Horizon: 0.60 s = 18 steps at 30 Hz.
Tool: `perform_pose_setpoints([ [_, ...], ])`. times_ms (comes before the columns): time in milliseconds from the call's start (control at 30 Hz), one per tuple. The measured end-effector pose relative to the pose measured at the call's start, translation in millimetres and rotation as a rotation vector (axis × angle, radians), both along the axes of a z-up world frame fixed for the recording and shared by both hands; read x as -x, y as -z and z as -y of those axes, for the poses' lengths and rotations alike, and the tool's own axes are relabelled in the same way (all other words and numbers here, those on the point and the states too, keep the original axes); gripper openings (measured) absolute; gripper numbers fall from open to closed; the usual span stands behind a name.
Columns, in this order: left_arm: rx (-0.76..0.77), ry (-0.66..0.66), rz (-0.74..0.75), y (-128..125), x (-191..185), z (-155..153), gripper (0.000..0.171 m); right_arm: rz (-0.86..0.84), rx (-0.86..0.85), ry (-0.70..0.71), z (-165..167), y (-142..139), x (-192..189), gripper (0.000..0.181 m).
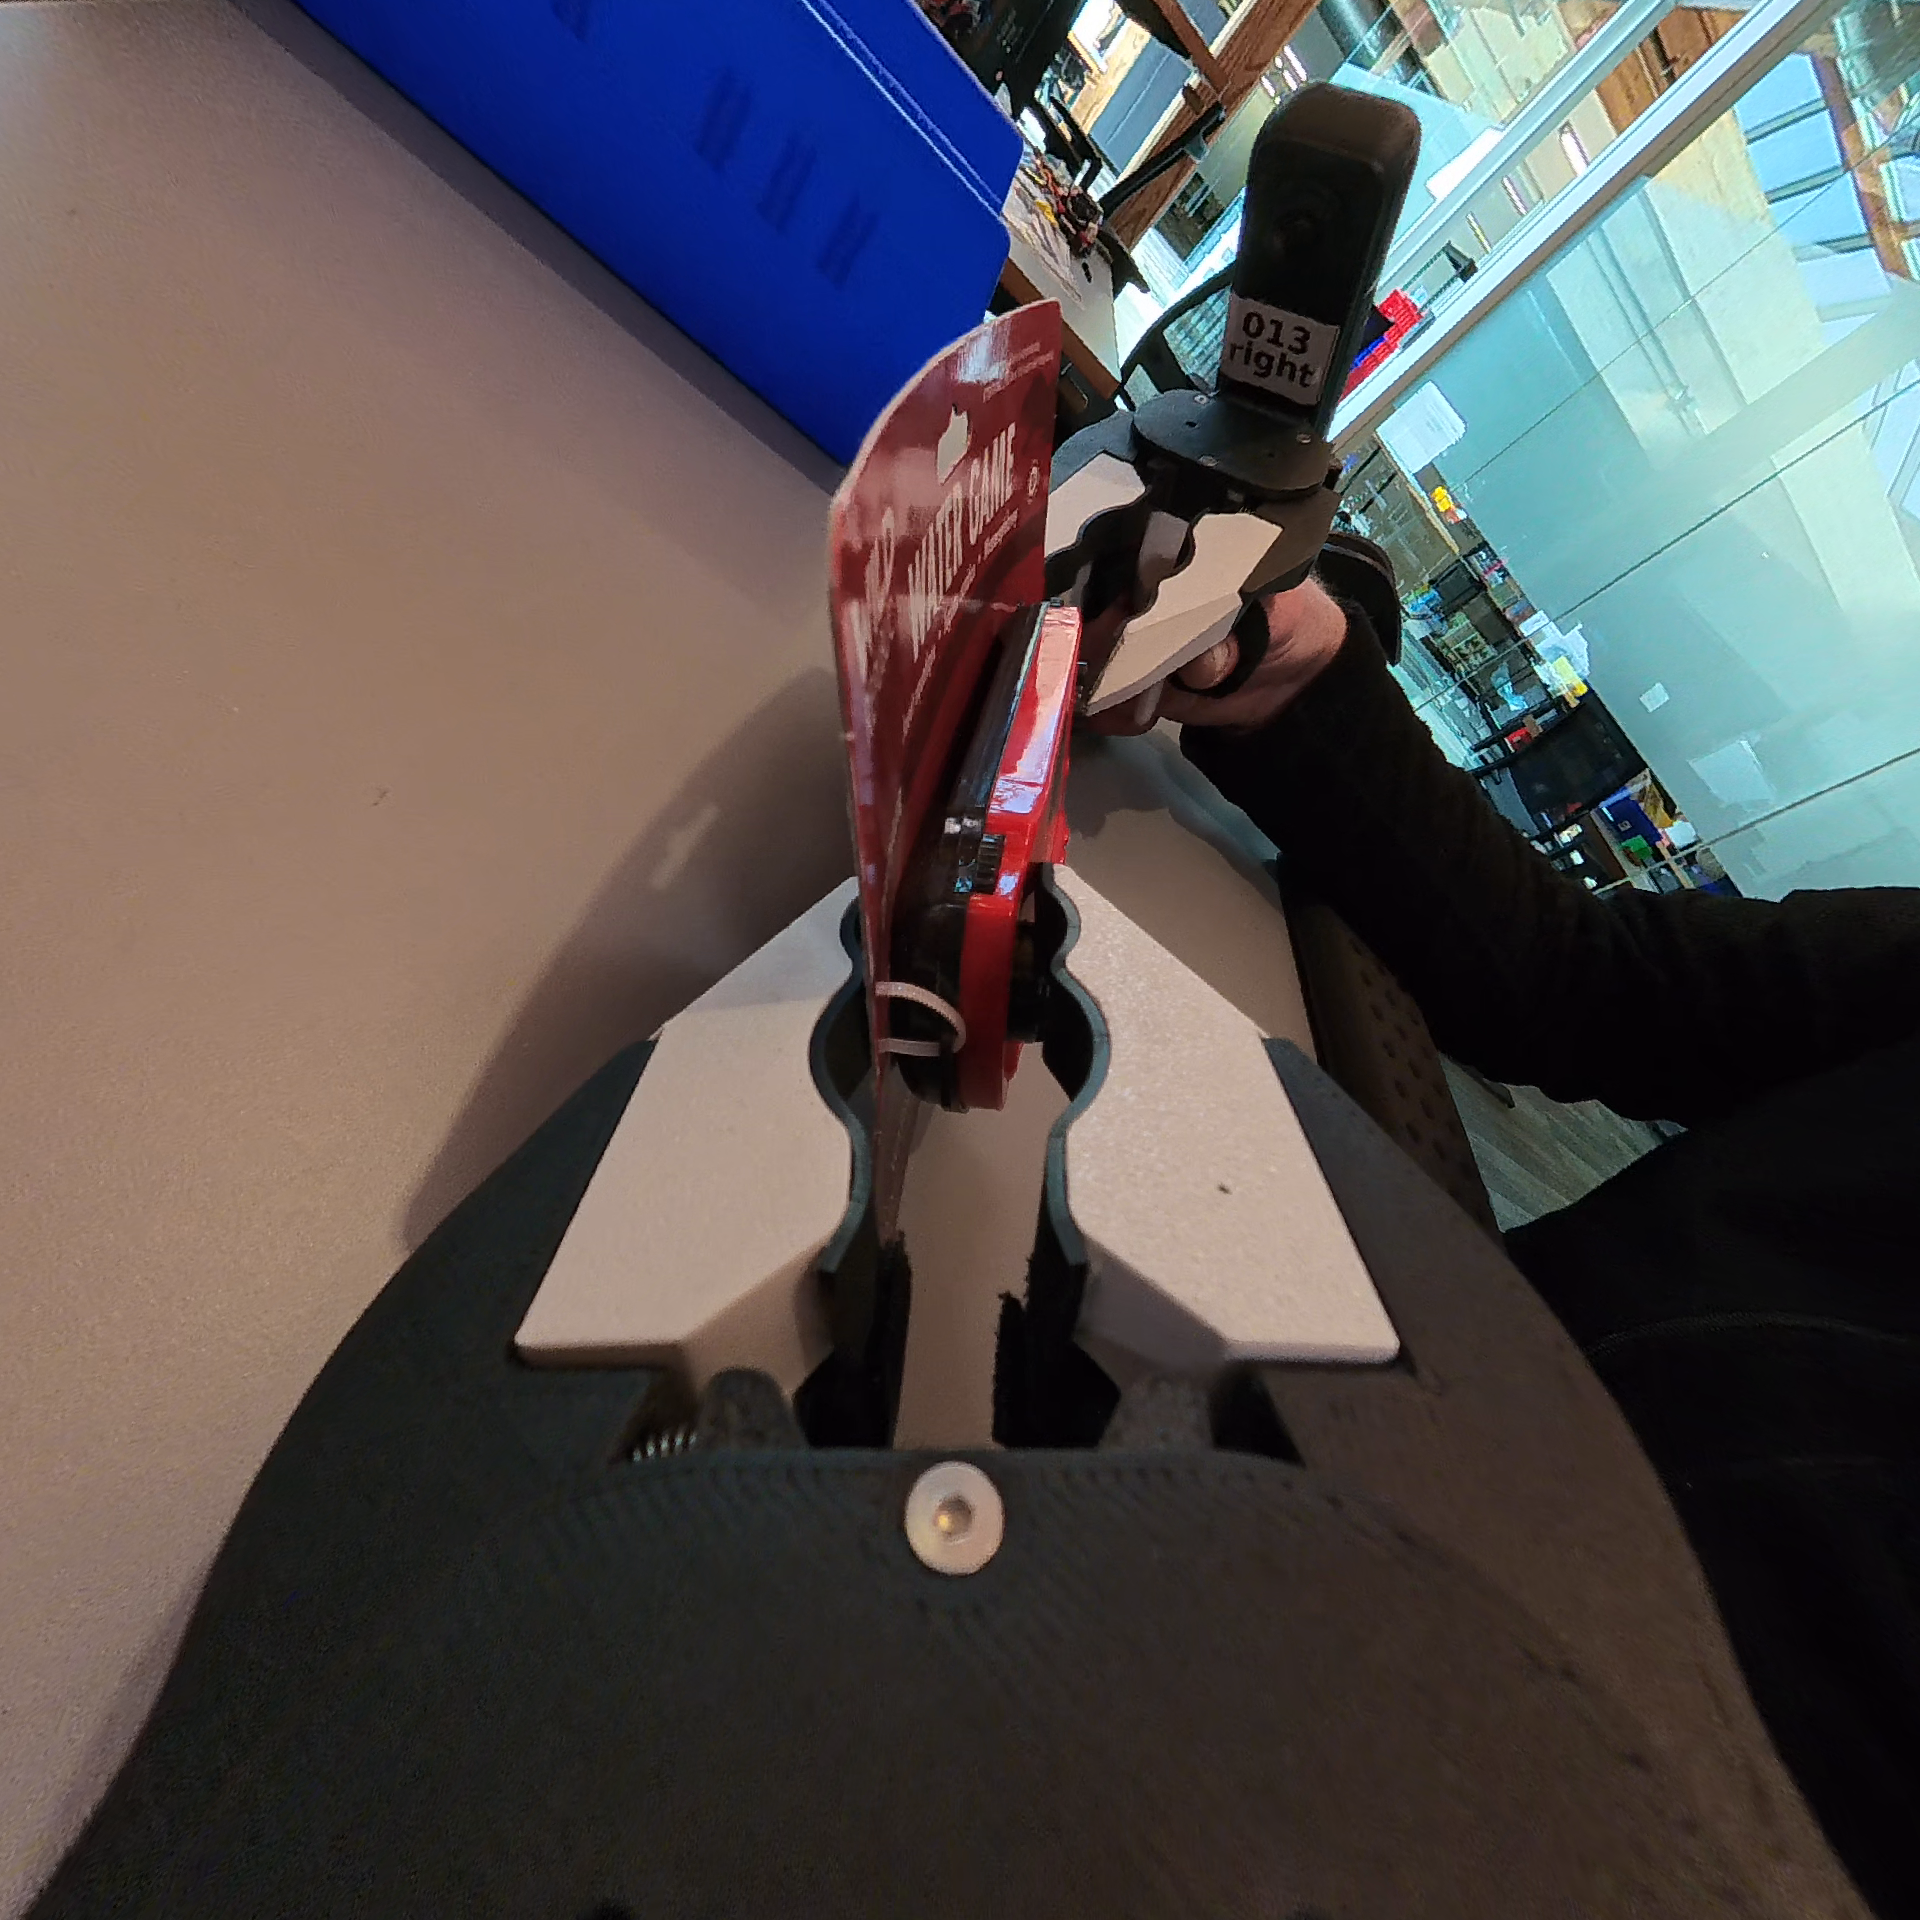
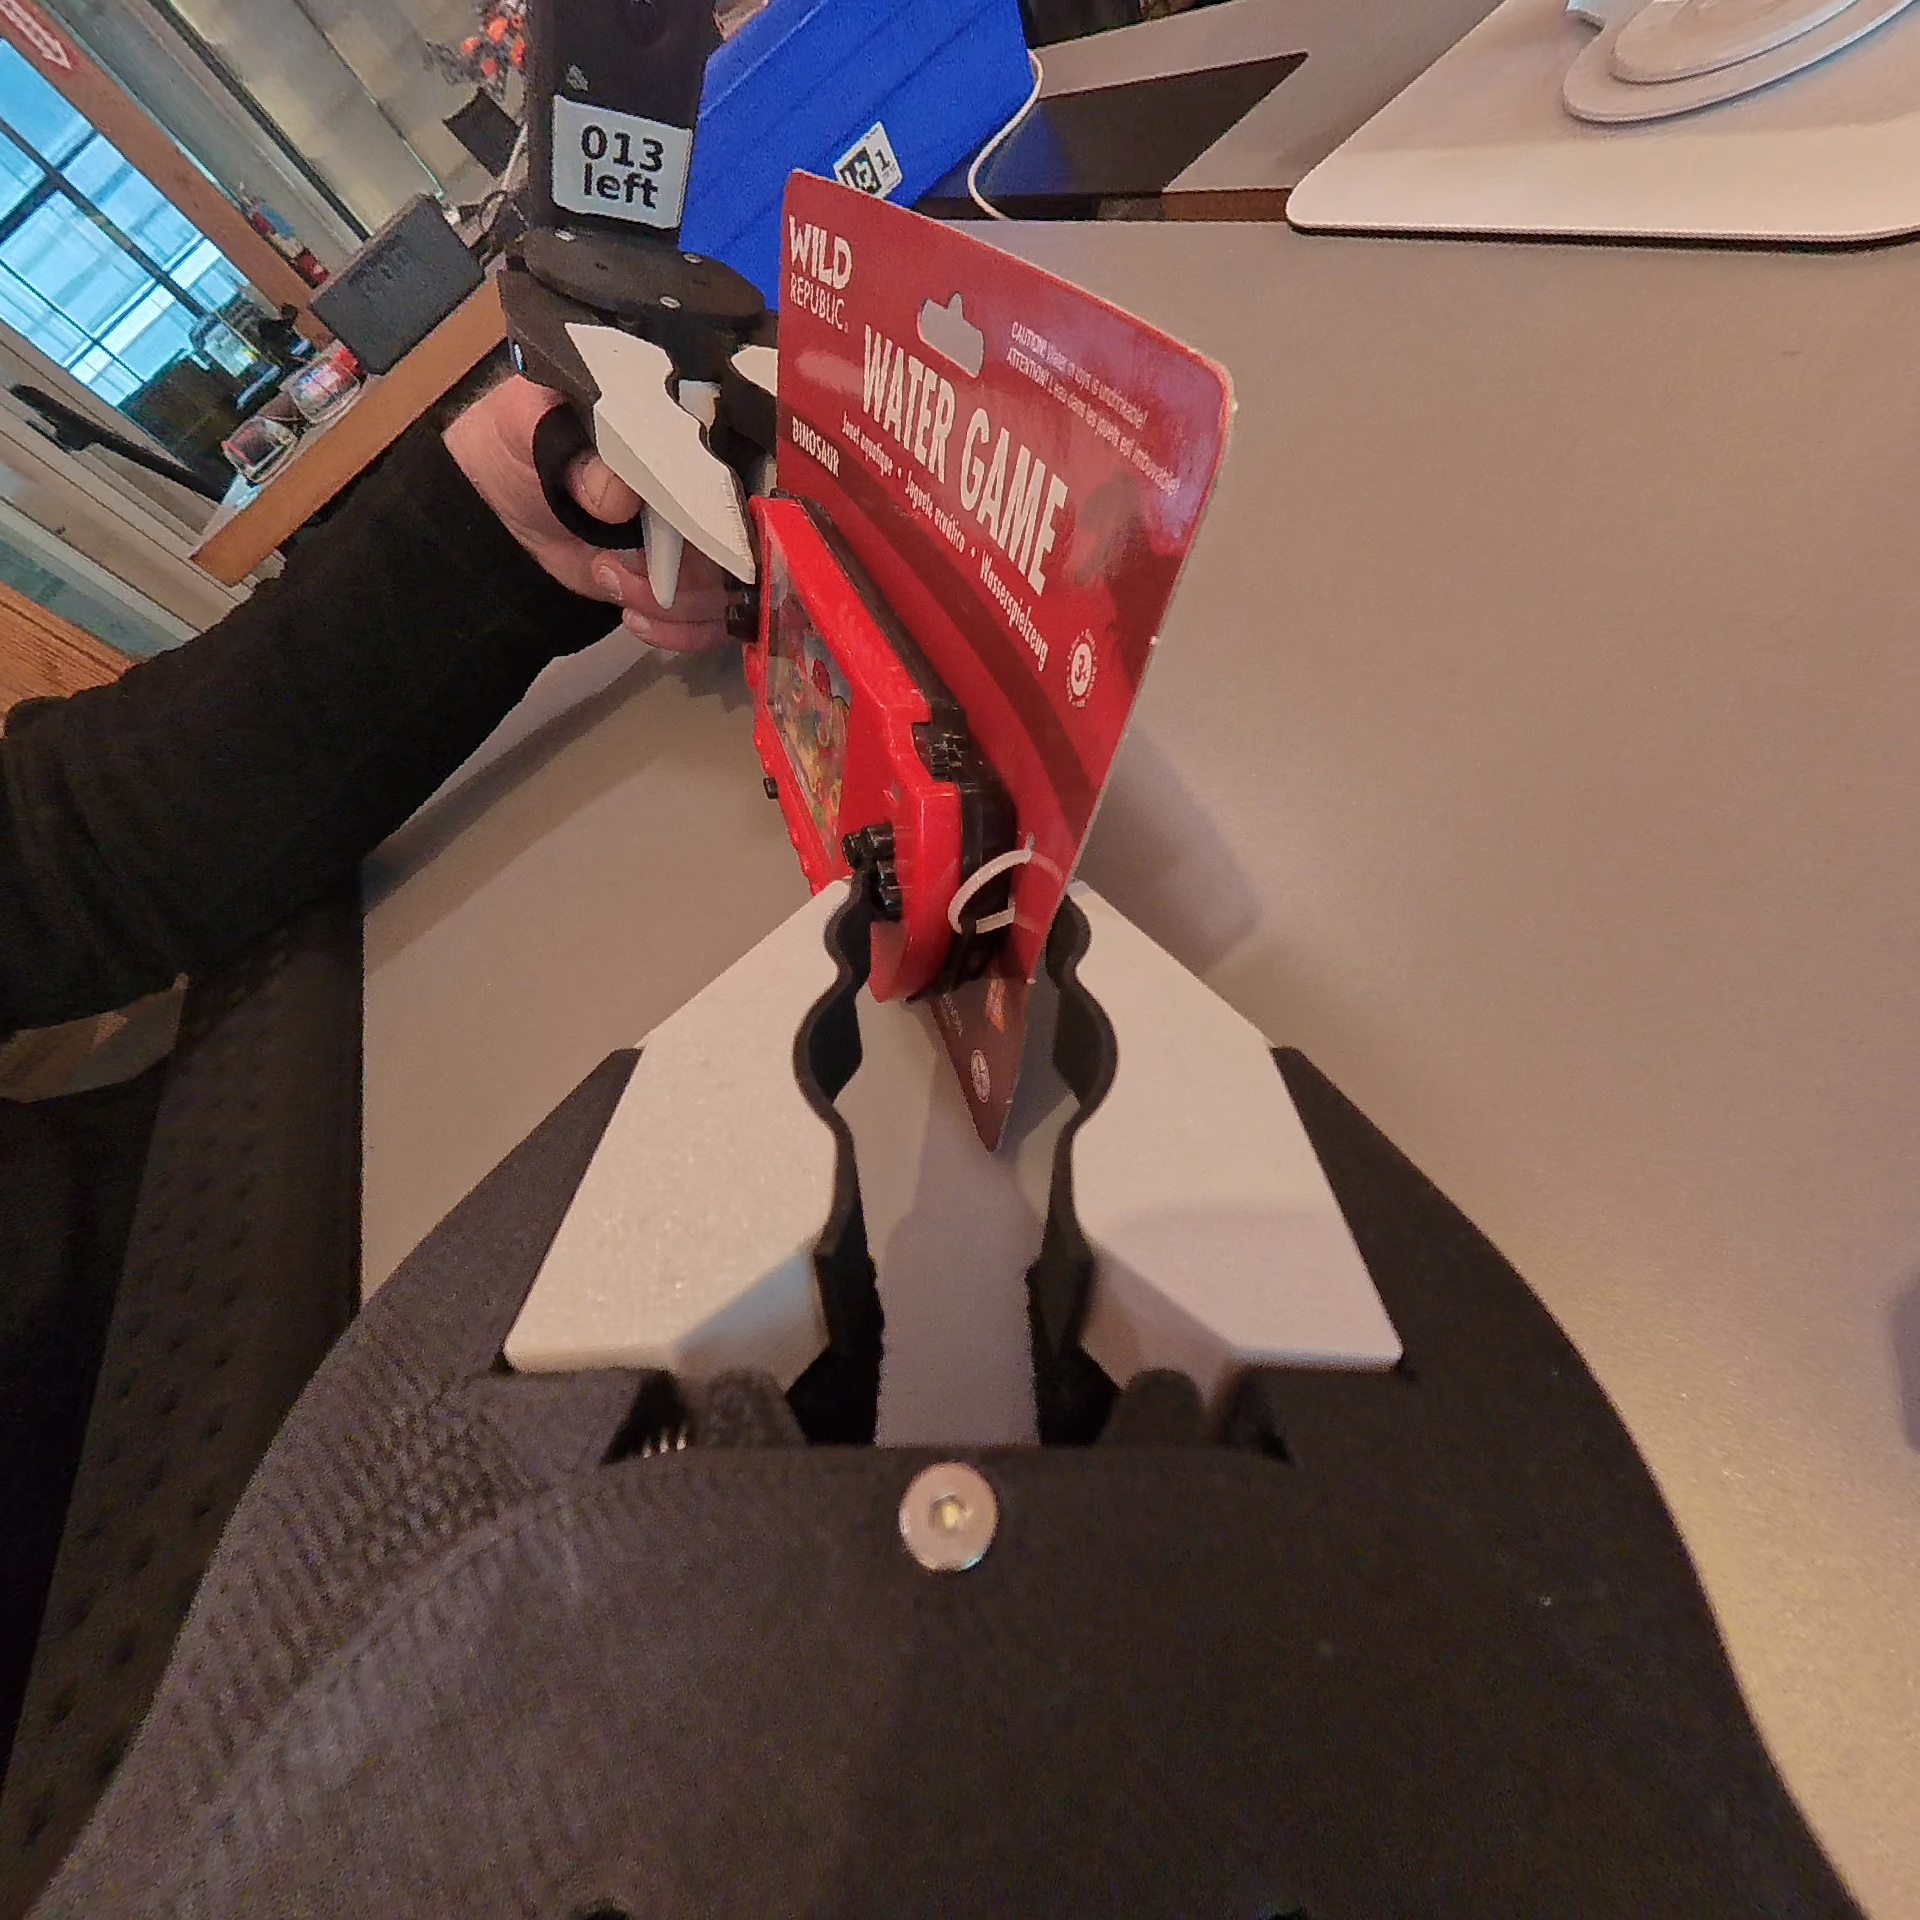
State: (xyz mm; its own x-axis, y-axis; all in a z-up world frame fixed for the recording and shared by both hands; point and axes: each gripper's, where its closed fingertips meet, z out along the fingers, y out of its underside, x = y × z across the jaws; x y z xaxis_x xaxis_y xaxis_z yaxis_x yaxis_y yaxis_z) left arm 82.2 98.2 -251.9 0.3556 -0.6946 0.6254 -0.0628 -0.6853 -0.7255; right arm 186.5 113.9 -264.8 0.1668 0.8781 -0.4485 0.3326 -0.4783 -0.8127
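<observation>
The left wrist view shows the red plastic handheld toy on its red printed backing card [image 1: 1013,790] edge-on; the right wrist view shows the card's printed front and the toy's clear window. The left hand-held gripper [image 1: 961,935] is closed on one end of the carded toy, and the right hand-held gripper [image 2: 961,935] is closed on the opposite end, so the toy hangs upright above the grey worktop [image 2: 1558,727]. A blue plastic bin [image 1: 727,156] stands far behind, and the worktop edge runs close beside the person's black sleeve [image 1: 1507,914].
</observation>
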Motion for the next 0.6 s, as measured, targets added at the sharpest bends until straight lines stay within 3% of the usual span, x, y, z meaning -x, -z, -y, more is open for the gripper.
perform_pose_setpoints([
  [600,-0.009,-0.006,-0.018,-3.6,-1.1,-0.7,0.026,0.001,0.007,-0.008,1.3,0.2,-0.7,0.029],
])
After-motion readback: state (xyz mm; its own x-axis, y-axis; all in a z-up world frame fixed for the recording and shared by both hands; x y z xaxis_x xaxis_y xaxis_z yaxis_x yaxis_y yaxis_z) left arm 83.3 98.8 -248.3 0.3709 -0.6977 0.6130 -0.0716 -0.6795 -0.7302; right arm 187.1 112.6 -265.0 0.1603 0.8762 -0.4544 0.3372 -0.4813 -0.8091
